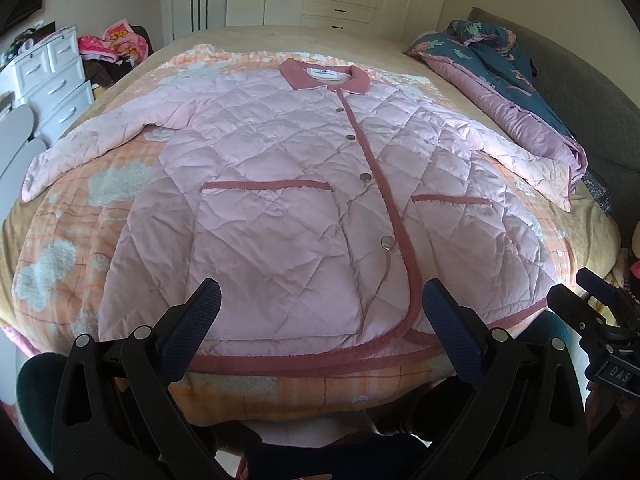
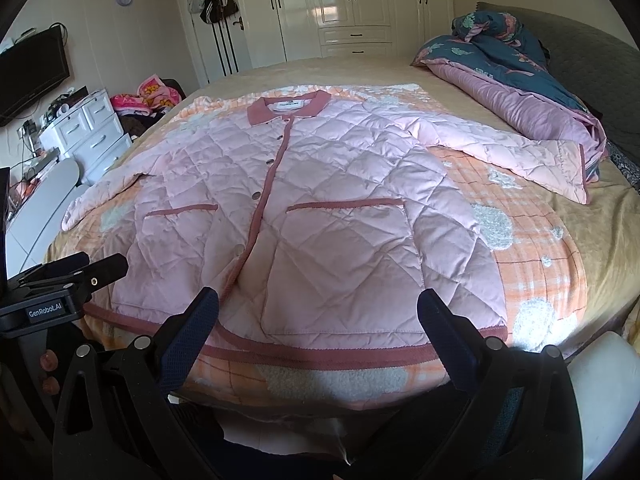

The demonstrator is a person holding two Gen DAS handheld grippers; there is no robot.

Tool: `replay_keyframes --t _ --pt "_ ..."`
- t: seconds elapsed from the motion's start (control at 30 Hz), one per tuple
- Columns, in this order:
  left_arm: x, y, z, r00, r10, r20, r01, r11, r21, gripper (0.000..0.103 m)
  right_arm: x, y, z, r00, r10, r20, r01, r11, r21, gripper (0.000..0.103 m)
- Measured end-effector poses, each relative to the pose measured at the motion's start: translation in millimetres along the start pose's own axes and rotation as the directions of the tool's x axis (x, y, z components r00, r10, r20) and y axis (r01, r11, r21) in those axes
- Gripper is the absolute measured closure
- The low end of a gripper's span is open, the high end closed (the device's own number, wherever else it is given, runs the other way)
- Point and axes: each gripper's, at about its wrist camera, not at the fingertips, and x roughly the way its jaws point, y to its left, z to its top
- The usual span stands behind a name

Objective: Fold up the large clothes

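Your left gripper (image 1: 320, 304) and right gripper (image 2: 318, 306) both hover with fingers spread, holding nothing, just above the hem of a pink jacket (image 1: 280, 184) lying flat on the bed (image 2: 592, 240).

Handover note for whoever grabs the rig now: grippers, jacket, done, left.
Left gripper: open, empty, hovering over the hem.
Right gripper: open, empty, also at the hem.
Pink quilted jacket: flat and face up on the bed, snapped shut, collar at the far end, both sleeves spread out sideways.
Done: the jacket is laid out; no fold made.
Left: fold the sleeves in, then fold the body.
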Motion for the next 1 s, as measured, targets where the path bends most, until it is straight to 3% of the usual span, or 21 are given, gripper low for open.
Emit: replay_keyframes --t 0.33,0.77,1.0 --pt "12 8 23 1.0 0.008 -0.008 -0.008 1.0 -0.009 0.009 11 7 26 1.0 -0.005 -0.014 0.005 0.999 -0.032 0.004" --pt "31 10 75 1.0 -0.005 -0.002 0.005 1.0 -0.031 0.009 37 10 84 1.0 0.025 -0.012 -0.026 0.999 -0.029 0.004" --pt "47 8 115 0.999 -0.054 -0.002 0.054 0.997 -0.051 0.009 56 0 126 0.998 0.057 0.004 -0.058 0.998 0.008 0.004"
